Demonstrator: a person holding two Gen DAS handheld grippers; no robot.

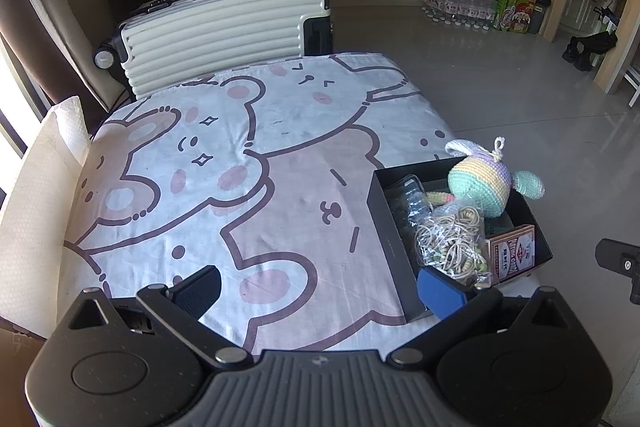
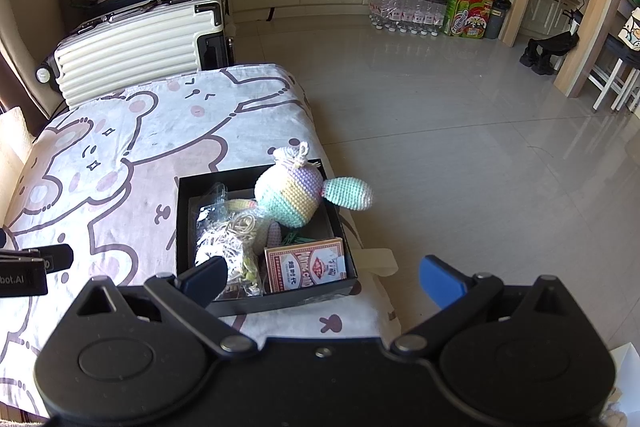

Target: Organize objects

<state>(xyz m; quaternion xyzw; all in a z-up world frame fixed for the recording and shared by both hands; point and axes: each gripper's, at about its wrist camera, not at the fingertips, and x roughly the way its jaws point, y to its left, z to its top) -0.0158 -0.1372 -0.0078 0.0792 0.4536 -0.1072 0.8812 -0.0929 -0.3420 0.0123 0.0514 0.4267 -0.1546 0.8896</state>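
Right wrist view: black box [image 2: 264,301] sits at the right edge of the cloth-covered table [image 2: 120,155], near corner close to the drop. Inside: crochet toy [image 2: 292,195], bag of rubber bands [image 2: 230,239], card pack [image 2: 306,265], clear plastic item at the back, green bits under the toy. The rest of the cloth shows nothing loose, so the job looks about done.

Right gripper [image 2: 322,277]: tongs wide, nothing held, hovering over the box's near side. Left gripper [image 1: 320,285]: tongs wide, empty, over the cloth w/ its right finger [image 1: 440,291] just beside the box's near-left corner.

Risks:
1. Toy is perched on top of the contents; its head stands above the rim and 1 ear hangs past the far-right wall toward the floor. Any nudge to the box could roll it out.
2. Box is near the table edge. A push from either finger, esp. the left one at the corner, could slide it off.
3. Cloth is loose and draped; a snag drags the box w/ it.
4. Bag bulges near the rim; a closing finger could catch the film and lift it out.
5. Card pack leans on the front wall and may tip.
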